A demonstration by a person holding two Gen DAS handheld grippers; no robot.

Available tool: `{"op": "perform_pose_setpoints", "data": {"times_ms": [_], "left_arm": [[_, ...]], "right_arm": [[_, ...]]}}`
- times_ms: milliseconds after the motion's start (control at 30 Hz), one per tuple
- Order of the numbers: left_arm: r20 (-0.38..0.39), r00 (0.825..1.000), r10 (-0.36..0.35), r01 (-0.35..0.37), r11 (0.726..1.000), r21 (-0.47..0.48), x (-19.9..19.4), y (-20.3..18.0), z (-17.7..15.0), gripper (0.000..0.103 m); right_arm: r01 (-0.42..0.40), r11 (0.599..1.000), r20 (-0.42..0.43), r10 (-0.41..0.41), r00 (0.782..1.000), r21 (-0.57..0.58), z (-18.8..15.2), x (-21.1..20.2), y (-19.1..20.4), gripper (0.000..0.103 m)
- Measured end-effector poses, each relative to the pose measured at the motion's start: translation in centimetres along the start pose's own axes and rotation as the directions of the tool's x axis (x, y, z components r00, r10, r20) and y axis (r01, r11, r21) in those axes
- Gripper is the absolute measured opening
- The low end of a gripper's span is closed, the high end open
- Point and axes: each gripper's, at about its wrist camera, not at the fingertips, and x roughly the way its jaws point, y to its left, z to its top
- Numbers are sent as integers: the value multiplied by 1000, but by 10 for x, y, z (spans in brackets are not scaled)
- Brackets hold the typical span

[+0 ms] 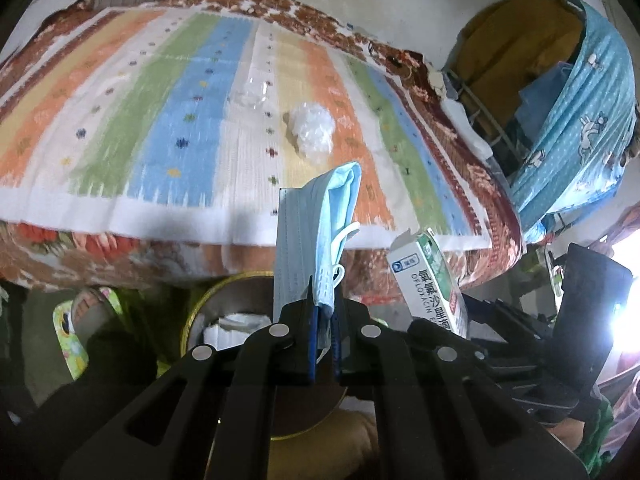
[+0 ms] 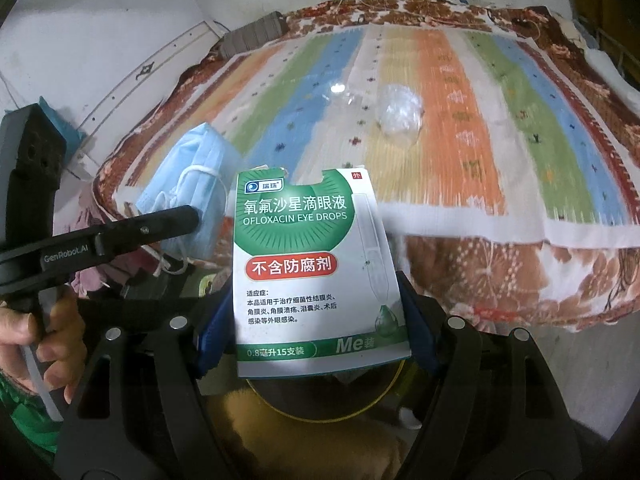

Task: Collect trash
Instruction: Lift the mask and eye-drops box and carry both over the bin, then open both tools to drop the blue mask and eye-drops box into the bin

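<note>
Black linkage bars fill the bottom of each wrist view, and beyond them both grippers tilt steeply downward over the near edge of a bed. Left gripper has its jaws pinched almost together on the lower edge of a folded blue face mask, which stands up from the pads with its white ear loops dangling on the right side. Right gripper has its jaws spread wide, the blue pads pressing the two side edges of a green and white eye drops box, held upright with its printed face toward the camera and its top flap torn open.

In the right wrist view the left gripper reaches in from the left at about the same level as the box, mask at its tip, and the person's left hand wraps the handle low on that side. From the left wrist view the box shows just to the right of the mask.

Below both grippers sits a round bin with a yellow rim, white paper inside it. Ahead of the grippers, well apart, a crumpled clear plastic wad and a clear plastic cup lie on the striped blanket
</note>
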Motion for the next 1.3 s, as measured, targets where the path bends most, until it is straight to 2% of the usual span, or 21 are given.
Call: {"op": "perform_pose_setpoints", "data": {"times_ms": [167,433,567,667,733,767,800,867,1000,1200,1300], "left_arm": [[-45,999,-6,3,998,-64,9,9,-14,4],[-134,991,30,-49,989,-141,30,23,-32,4],[-147,988,40,-60,989,-132,34,21,-34,4],[-148,987,68,-87,989,-123,36,22,-33,4],[-162,985,60,-82,987,-135,39,24,-33,6],[-167,985,51,-75,987,-142,40,25,-33,10],[-169,984,53,-77,987,-140,41,25,-33,25],[-160,985,66,-86,989,-123,40,24,-33,40],[-130,989,68,-85,987,-133,35,25,-28,43],[-65,994,89,-97,986,-133,21,26,-19,51],[-42,993,110,-113,989,-92,17,20,-15,52]], "right_arm": [[-1,1000,-55,2,998,27,-22,13,-1,69],[7,997,-129,3,992,74,-38,28,-7,69],[4,997,-190,12,982,82,-47,43,-5,69],[8,998,-208,5,978,61,-49,50,1,69],[15,998,-216,-2,976,54,-50,52,1,69],[13,998,-226,1,974,59,-51,54,1,70],[10,998,-234,7,972,69,-52,56,0,71],[6,995,-244,18,969,97,-52,59,-4,72],[0,994,-228,24,973,105,-49,57,-5,82],[20,997,-205,-4,979,78,-45,52,-3,82],[13,998,-187,-2,982,58,-43,49,2,84]]}}
